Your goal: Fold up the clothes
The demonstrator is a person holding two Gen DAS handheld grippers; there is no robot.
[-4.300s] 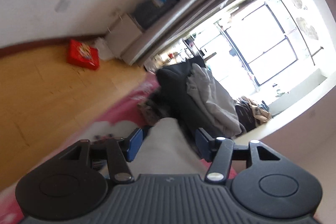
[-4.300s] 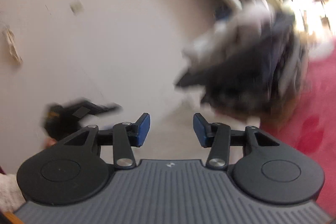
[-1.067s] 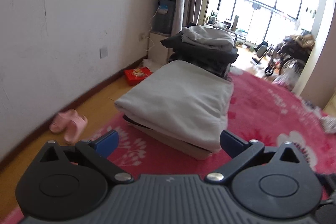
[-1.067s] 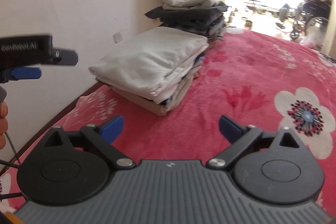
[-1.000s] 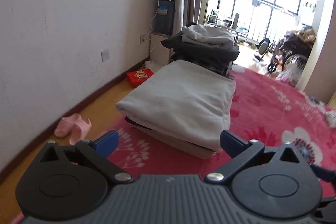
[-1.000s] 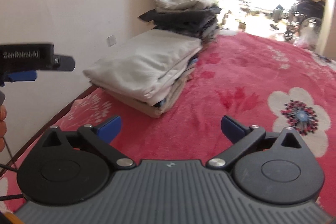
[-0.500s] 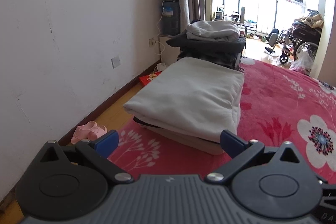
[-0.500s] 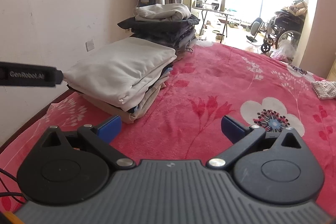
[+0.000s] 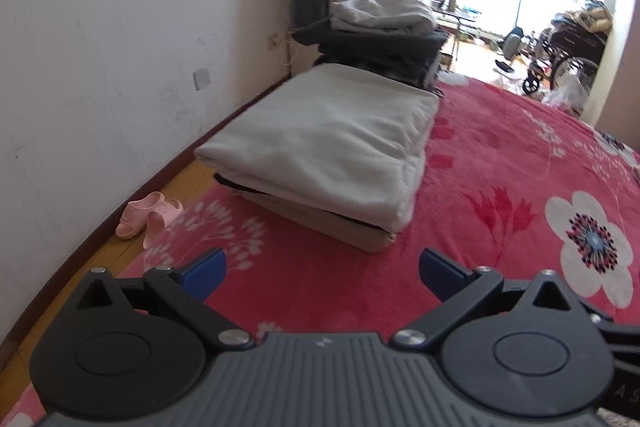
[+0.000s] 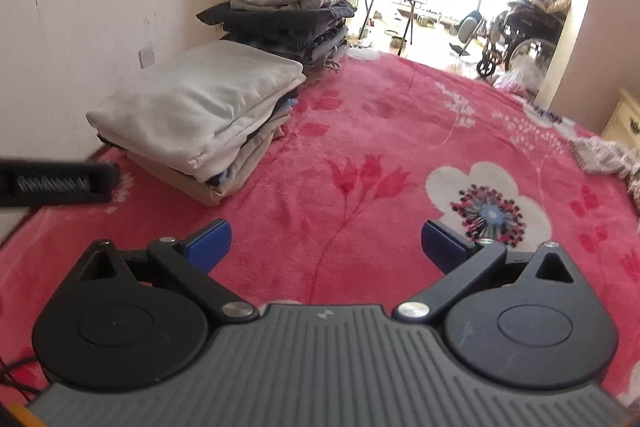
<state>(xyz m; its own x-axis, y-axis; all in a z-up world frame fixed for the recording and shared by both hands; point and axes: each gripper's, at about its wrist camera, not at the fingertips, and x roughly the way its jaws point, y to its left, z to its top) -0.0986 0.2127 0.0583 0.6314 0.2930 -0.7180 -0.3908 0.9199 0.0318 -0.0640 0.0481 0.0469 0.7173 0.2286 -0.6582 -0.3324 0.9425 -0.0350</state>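
A stack of folded pale clothes [image 9: 332, 147] [image 10: 204, 103] lies on the red flowered blanket [image 9: 500, 211] [image 10: 380, 147], near its left edge. Behind it rises a taller pile of dark folded clothes [image 9: 380, 47] [image 10: 288, 23] topped by a light grey garment. My left gripper [image 9: 320, 273] hangs open and empty, short of the pale stack. My right gripper [image 10: 326, 243] is open and empty too, over bare blanket to the right of the stack. The left gripper's body [image 10: 56, 183] shows as a black bar at the left of the right wrist view. An unfolded patterned garment [image 10: 604, 153] lies at the blanket's far right.
A white wall [image 9: 120, 47] runs along the left, with wooden floor and pink slippers [image 9: 148, 217] below it. Beyond the blanket are a window, a small table [image 10: 392, 3] and a wheelchair [image 10: 520, 35]. A pale cabinet [image 10: 624, 119] stands at the right.
Both grippers have let go and opened wide since the earliest frames. Over the last second both views have drawn back and swung right, showing more blanket.
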